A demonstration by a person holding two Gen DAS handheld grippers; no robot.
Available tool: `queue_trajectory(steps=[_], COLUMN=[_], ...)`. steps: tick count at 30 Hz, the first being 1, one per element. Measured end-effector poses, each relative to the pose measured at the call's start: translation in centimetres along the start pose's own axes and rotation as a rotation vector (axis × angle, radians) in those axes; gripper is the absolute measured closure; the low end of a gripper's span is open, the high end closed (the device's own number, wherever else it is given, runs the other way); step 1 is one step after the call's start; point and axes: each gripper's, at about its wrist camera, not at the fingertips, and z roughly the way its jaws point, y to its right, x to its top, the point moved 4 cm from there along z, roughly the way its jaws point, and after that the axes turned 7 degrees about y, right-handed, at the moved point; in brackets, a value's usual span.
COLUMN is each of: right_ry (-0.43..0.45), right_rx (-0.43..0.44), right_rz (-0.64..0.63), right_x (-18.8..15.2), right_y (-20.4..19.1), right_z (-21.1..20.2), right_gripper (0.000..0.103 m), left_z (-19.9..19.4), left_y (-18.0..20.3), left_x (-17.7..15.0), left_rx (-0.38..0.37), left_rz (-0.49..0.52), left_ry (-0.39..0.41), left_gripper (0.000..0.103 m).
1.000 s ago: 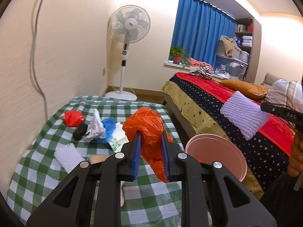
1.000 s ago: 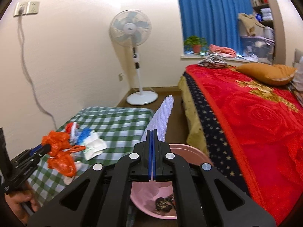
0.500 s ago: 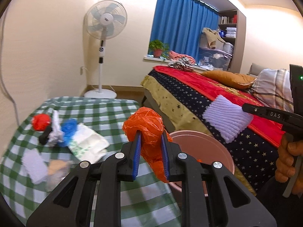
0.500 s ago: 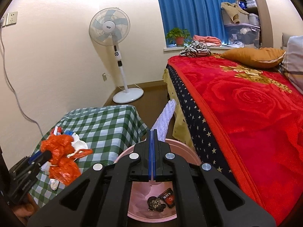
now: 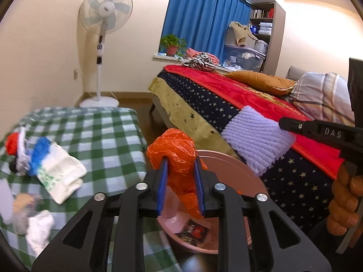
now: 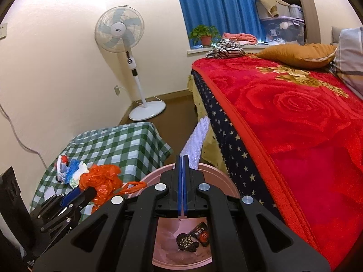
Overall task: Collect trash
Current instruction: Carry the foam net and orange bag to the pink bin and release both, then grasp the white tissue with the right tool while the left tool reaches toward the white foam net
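My left gripper is shut on a crumpled orange plastic bag and holds it over the near rim of a pink basin. The bag also shows in the right wrist view. My right gripper is shut on a flat lilac knitted cloth, above the pink basin. The cloth also shows in the left wrist view. A dark wrapper and dark scraps lie in the basin. More trash lies on the green checked table.
A bed with a red blanket stands close on the right of the basin. A white standing fan stands by the far wall. White and blue scraps lie on the table's left part.
Both grippers have moved toward the pink basin. The orange bag has gone from above the table to over the basin's rim. The cloth now hangs over the basin.
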Motion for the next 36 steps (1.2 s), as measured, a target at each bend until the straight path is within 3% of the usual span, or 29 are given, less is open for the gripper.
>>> queue_trajectory(steps=[1,2,4,6,7,16,20,27,36], right_ry=[-0.001,-0.003,-0.002,0.013,0.018,0.034,0.048,0.088,0.135], right_rx=[-0.012,-0.016,-0.032,-0.065,-0.069,-0.063,-0.044,-0.033,0.044], right_rz=[0.004,0.005,0.005,0.007,0.008,-0.01,-0.031,-0.057,-0.144], right_x=[0.0,0.0,0.0,0.0,0.0,-0.4,-0.6,-0.9,-1.8], right_y=[0.1,0.0,0.2,0.5,0.5,-0.2,-1.2,-2.9,-8.2], right_z=[0.1,0.1,0.2,0.0,-0.1,-0.7,-1.3,-2.8,-4.2], right_gripper=[0.098,0.097,0.088,0.056,0.055,0.054,0.055,0.054,0.055], left_z=[0.2,0.6,0.7,0.4,0.3,-3.4,-5.8,-9.6,-14.0], left_y=[0.0,0.0,0.0,-0.2,-0.3,-2.5,-3.4,-6.4,-11.9], left_x=[-0.1,-0.4,-0.8,-1.1,-1.2,0.8,2.3,4.8,6.6], left_rx=[-0.012,-0.019,-0.018,-0.026,-0.026,0.014,0.033,0.097,0.191], left_rz=[-0.013,-0.024,-0.034,-0.057,-0.066,-0.096,-0.071,-0.02,-0.032], left_ry=[-0.012,-0.027,-0.031,-0.032,-0.034,-0.016,0.007,0.044,0.092], left_gripper=[0.074,0.064,0.062,0.062,0.062,0.066,0.074,0.078,0.079])
